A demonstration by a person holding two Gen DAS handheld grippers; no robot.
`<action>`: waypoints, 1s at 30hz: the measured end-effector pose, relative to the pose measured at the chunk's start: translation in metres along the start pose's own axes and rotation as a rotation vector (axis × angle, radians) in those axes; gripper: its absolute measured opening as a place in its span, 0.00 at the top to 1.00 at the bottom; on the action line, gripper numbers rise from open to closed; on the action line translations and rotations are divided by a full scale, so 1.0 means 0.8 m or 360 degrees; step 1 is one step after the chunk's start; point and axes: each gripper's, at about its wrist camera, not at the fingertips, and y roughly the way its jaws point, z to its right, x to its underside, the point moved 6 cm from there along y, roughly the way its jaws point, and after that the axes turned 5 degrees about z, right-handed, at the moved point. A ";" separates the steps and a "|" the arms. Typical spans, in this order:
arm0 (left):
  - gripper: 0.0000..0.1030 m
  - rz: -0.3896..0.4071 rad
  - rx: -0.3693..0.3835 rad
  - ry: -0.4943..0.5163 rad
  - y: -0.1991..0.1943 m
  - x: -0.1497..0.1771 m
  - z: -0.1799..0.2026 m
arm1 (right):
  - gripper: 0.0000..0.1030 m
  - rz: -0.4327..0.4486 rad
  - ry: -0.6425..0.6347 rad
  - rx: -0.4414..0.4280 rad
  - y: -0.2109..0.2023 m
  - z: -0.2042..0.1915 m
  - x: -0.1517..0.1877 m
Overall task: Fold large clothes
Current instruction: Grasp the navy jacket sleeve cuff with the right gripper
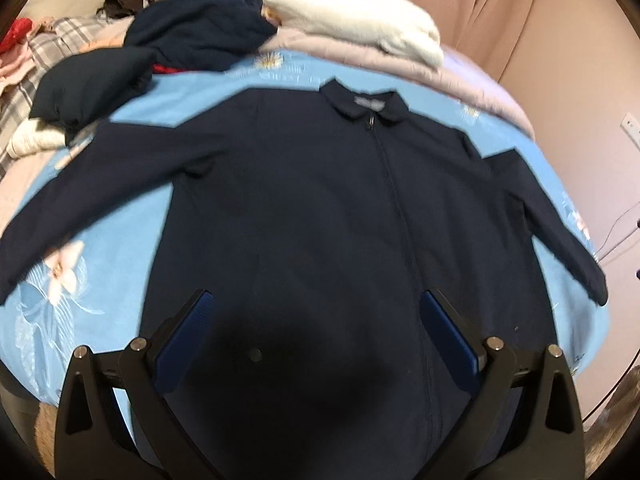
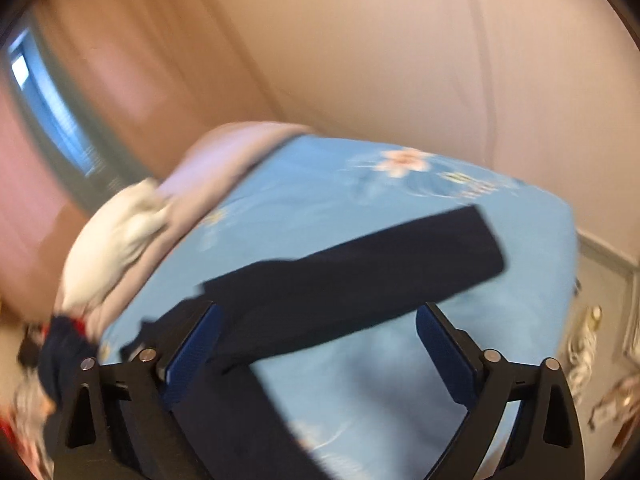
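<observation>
A bed under a light blue floral sheet (image 1: 120, 280) fills both views, pink curtains (image 1: 480, 8) behind; the left wrist view shows the whole navy zip jacket (image 1: 320, 200) lying flat, front up, sleeves spread, collar towards a white fleecy garment (image 1: 360, 20) and a crumpled dark heap (image 1: 180, 40); the blurred right wrist view shows one sleeve (image 2: 380, 268) stretched across the sheet. The left gripper (image 1: 316, 316) hovers over the hem, jaws wide, holding nothing; the right gripper (image 2: 316, 328) gapes too, empty.
</observation>
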 end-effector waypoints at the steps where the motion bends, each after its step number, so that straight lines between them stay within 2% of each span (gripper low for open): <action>1: 0.03 -0.0047 -0.0002 -0.0010 0.008 0.007 0.001 | 0.08 -0.0006 0.0059 0.0050 0.009 0.018 -0.001; 5: 0.07 -0.0172 0.0078 -0.0032 0.019 0.027 0.006 | 0.14 -0.0092 0.0350 0.0175 0.039 0.094 0.009; 8: 0.07 -0.0217 0.0066 -0.0025 0.026 0.038 0.005 | 0.16 -0.0111 0.0515 0.0200 0.053 0.140 0.020; 10: 0.07 -0.0250 0.0043 -0.0050 0.033 0.043 0.002 | 0.22 -0.0150 0.0589 0.0249 0.071 0.164 0.031; 14: 0.07 -0.0285 0.0038 -0.0093 0.038 0.049 0.000 | 0.29 -0.0200 0.0713 0.0200 0.106 0.189 0.038; 18: 0.07 -0.0307 0.0003 -0.0062 0.040 0.056 0.002 | 0.40 -0.0225 0.0756 0.0120 0.137 0.183 0.036; 22: 0.07 -0.0332 -0.0016 -0.0071 0.041 0.063 -0.003 | 0.47 -0.0200 0.0771 0.0121 0.157 0.179 0.028; 23: 0.07 -0.0341 -0.0019 -0.0078 0.042 0.064 -0.005 | 0.51 -0.0191 0.0774 0.0122 0.160 0.182 0.026; 25: 0.07 -0.0343 -0.0030 -0.0084 0.044 0.062 -0.008 | 0.80 -0.0188 0.0790 0.0124 0.161 0.184 0.024; 26: 0.07 -0.0339 -0.0032 -0.0091 0.043 0.061 -0.010 | 0.85 -0.0186 0.0798 0.0104 0.161 0.184 0.023; 28: 0.07 -0.0324 -0.0033 -0.0113 0.042 0.058 -0.013 | 0.89 -0.0145 0.0754 0.0086 0.152 0.177 0.014; 30: 0.07 -0.0288 -0.0044 -0.0139 0.035 0.052 -0.021 | 0.90 -0.0094 0.0592 0.0125 0.137 0.162 -0.002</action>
